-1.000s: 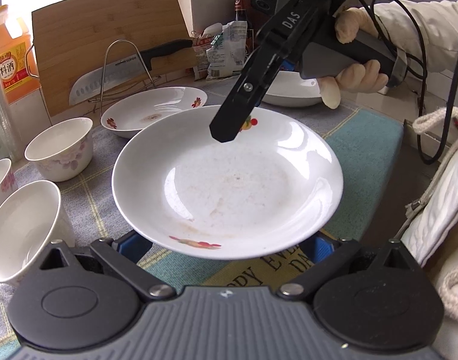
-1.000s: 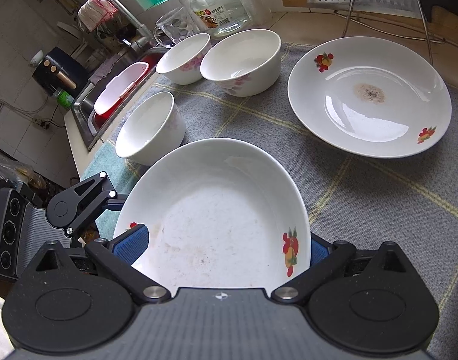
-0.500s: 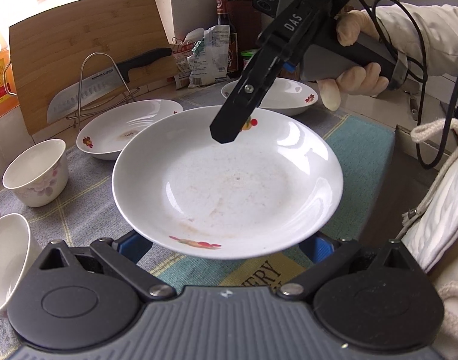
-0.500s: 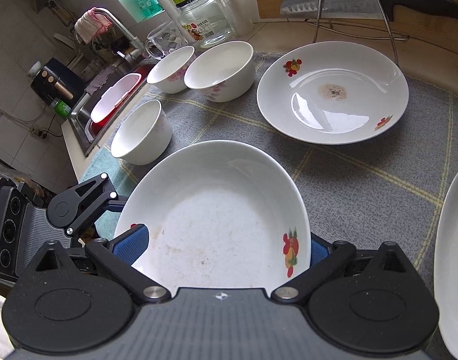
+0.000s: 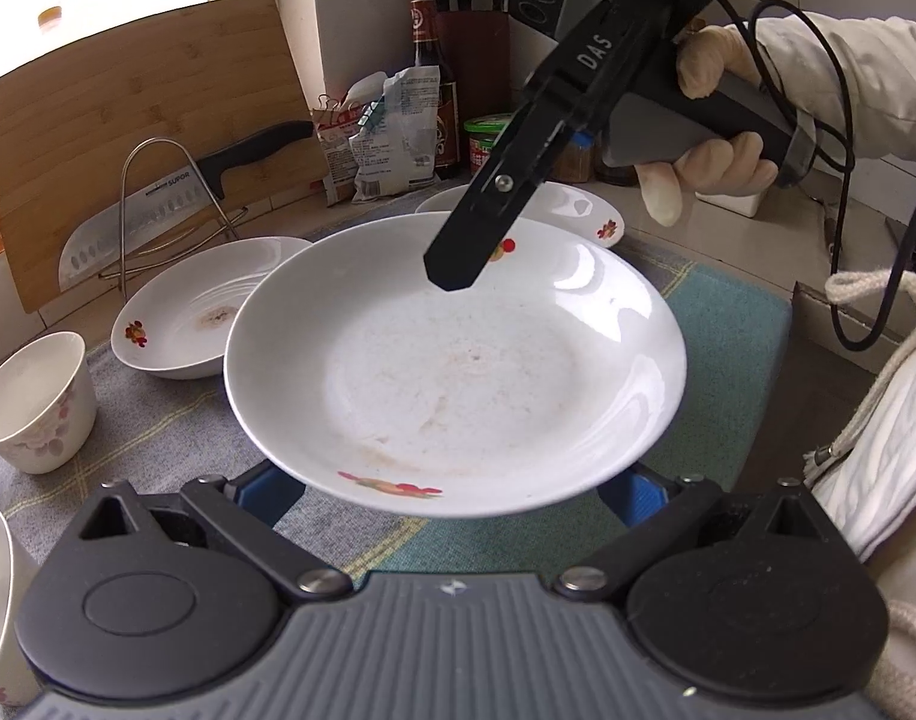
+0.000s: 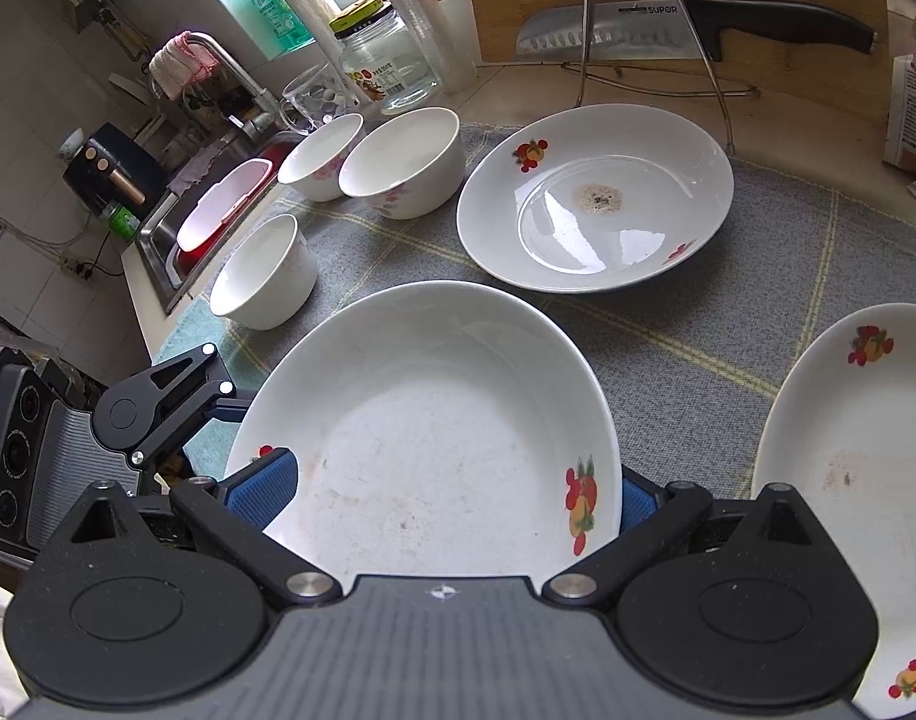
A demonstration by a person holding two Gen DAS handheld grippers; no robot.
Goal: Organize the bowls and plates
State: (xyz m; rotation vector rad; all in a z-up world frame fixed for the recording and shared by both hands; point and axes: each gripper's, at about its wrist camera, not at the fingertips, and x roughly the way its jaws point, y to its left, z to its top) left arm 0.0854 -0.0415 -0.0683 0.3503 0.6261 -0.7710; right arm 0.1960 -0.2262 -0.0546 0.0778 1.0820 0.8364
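Note:
A white plate with fruit prints (image 5: 458,372) is held above the mat between both grippers; it also shows in the right wrist view (image 6: 434,438). My left gripper (image 5: 452,489) is shut on its near rim. My right gripper (image 6: 440,495) is shut on the opposite rim, and its body (image 5: 517,180) reaches over the plate in the left wrist view. A second plate (image 6: 595,198) lies on the grey mat (image 6: 727,348) behind, a third (image 6: 847,480) at the right. Three white bowls (image 6: 398,162) (image 6: 320,156) (image 6: 266,270) stand at the left.
A bamboo cutting board (image 5: 146,126) and a knife (image 6: 685,24) on a wire rack stand at the back. Bottles, packets and a jar (image 5: 487,144) line the back wall. A sink (image 6: 218,216) lies beyond the bowls, past the counter's left edge.
Both grippers have carried the held plate to the right over the mat. The bowls have slid toward the left of both views and the third plate has come into view.

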